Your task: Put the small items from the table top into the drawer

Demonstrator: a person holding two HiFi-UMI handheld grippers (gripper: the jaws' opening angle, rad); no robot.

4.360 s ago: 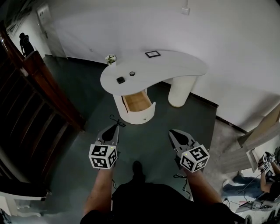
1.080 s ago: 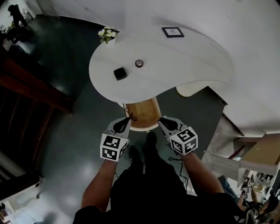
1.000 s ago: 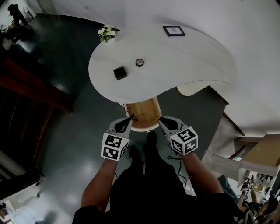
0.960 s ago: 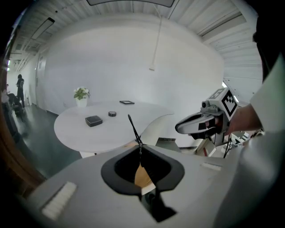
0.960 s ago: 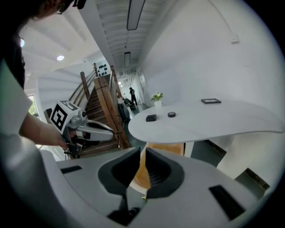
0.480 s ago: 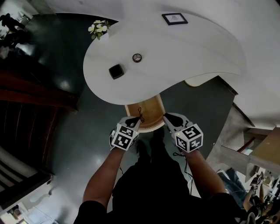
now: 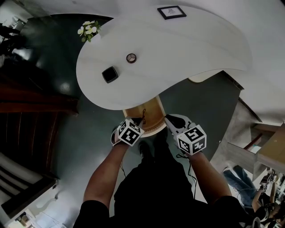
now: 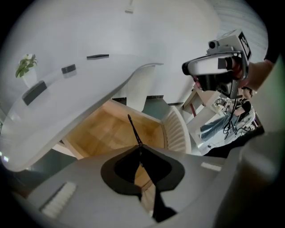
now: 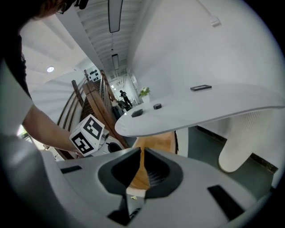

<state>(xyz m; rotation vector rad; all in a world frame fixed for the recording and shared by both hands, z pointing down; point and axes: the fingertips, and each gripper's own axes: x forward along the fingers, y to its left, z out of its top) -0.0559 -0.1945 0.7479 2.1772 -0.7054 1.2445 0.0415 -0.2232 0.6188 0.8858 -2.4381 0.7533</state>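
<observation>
left hand-held gripper point(image 8: 140, 150) pinching thin black cord point(image 8: 133, 129) | right hand-held gripper point(image 9: 141, 153) closed, holding nothing | both wait by open light-wood drawer point(image 7: 151, 111), ready to fill it

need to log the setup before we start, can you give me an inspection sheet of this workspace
surface: white table, curved top
job's things: black square and round item on the top, apart; drawer open, nothing seen inside
clutter: frame lying flat, flowers at the edge
grippers: left gripper shut on a thin black strand; right gripper shut, nothing in it; both at the drawer's front
cables: cable below the right gripper
surroundings: dark floor, wooden railing at left
</observation>
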